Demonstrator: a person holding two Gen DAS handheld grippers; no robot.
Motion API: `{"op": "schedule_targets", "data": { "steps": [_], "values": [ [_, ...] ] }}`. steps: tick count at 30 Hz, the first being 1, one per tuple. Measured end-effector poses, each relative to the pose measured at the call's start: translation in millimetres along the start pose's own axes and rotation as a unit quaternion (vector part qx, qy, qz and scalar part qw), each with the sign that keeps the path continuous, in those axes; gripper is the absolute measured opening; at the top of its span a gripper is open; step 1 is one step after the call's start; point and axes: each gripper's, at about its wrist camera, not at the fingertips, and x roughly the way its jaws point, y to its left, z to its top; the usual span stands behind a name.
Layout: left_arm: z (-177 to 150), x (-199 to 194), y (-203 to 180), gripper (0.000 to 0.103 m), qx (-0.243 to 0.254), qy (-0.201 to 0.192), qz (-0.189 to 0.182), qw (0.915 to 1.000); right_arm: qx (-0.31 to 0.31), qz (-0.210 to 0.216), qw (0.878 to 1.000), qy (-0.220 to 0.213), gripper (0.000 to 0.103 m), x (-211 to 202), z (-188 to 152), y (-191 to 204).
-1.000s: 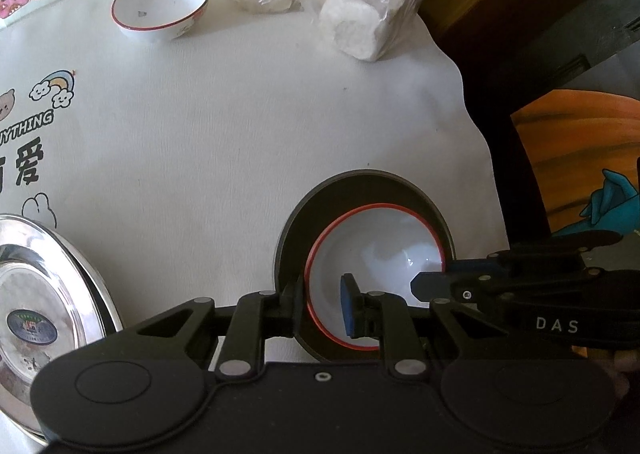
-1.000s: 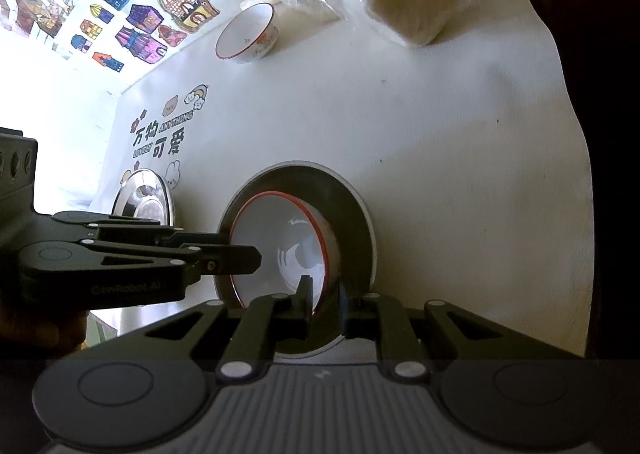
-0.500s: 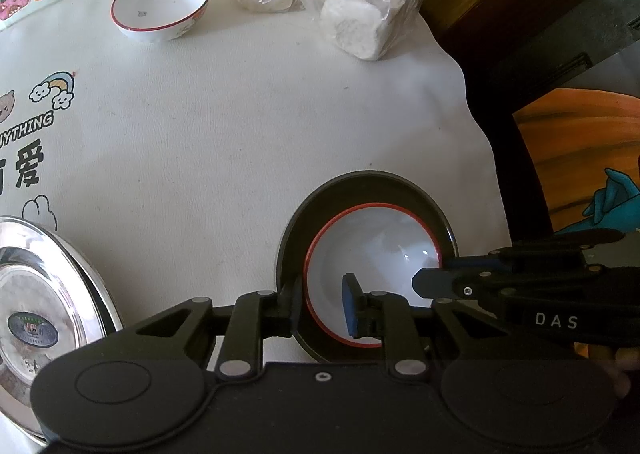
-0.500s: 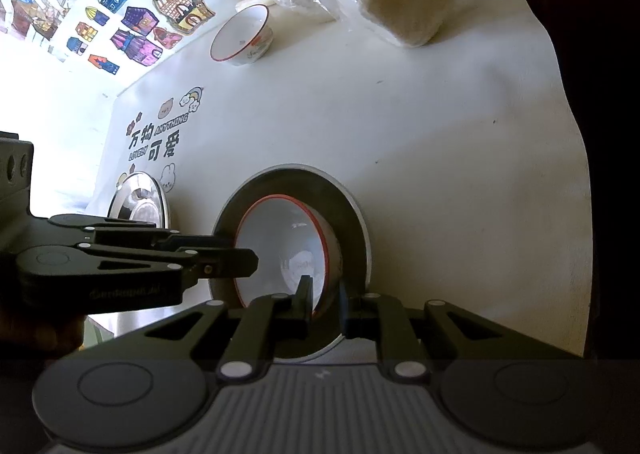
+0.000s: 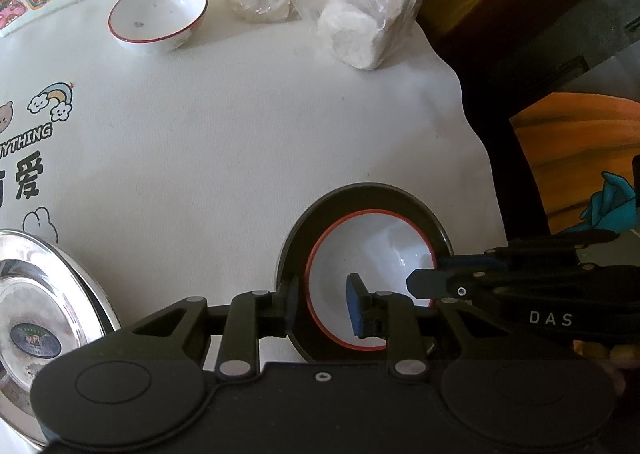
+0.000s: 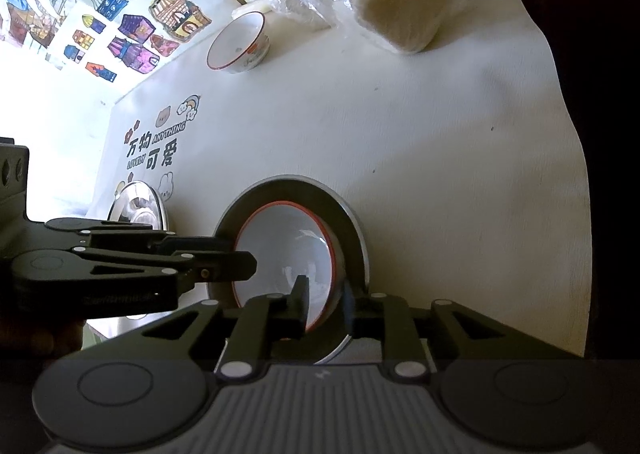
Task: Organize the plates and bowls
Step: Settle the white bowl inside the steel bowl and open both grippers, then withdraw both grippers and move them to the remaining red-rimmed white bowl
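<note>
While both tools stand over it, the white ceramic bowl with a red rim [image 5: 372, 254] sits upright, mouth up, inside the dark grey round plate [image 5: 360, 193]. This is at lower centre of the left wrist view, on the pale printed tablecloth [image 5: 240, 113].

The left gripper [image 5: 322, 306] straddles the bowl's left wall, one finger outside and the blue pad inside. Its jaws have just been opening and now stand apart, with a gap on either side of the rim.

The right gripper [image 6: 324, 298] straddles the wall on the opposite side. Its jaws have also just been opening, and its pads appear clear of the wall.

Handling, as judged: the bowl is rigid, glazed and therefore slippery, moderately light, and liable to chip. Grip across the rim wall, one pad inside and one outside.

Being round, the bowl has no long axis; its axis of symmetry runs vertical. A second red-rimmed bowl [image 5: 158, 13] stands at upper left, well apart.
</note>
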Motion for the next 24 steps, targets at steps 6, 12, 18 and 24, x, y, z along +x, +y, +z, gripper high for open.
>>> {"op": "schedule_targets", "data": {
  "steps": [6, 12, 18, 24],
  "values": [
    [-1, -7, 1, 0.031, 0.001, -0.008, -0.005, 0.9999, -0.004, -0.004, 1.000, -0.015, 0.028, -6, 1, 3],
    [2, -16, 3, 0.036, 0.005, -0.021, -0.016, 0.9996, -0.006, -0.009, 0.999, -0.035, 0.030, -13, 3, 8],
    [8, -30, 10, 0.063, -0.005, -0.049, -0.014, 0.9987, -0.005, -0.009, 0.998, -0.069, 0.047, -23, 8, 13],
    [13, -41, 31, 0.081, -0.031, -0.072, -0.005, 0.9969, 0.004, -0.008, 0.996, -0.090, 0.062, -23, 15, 16]
  ]
}}
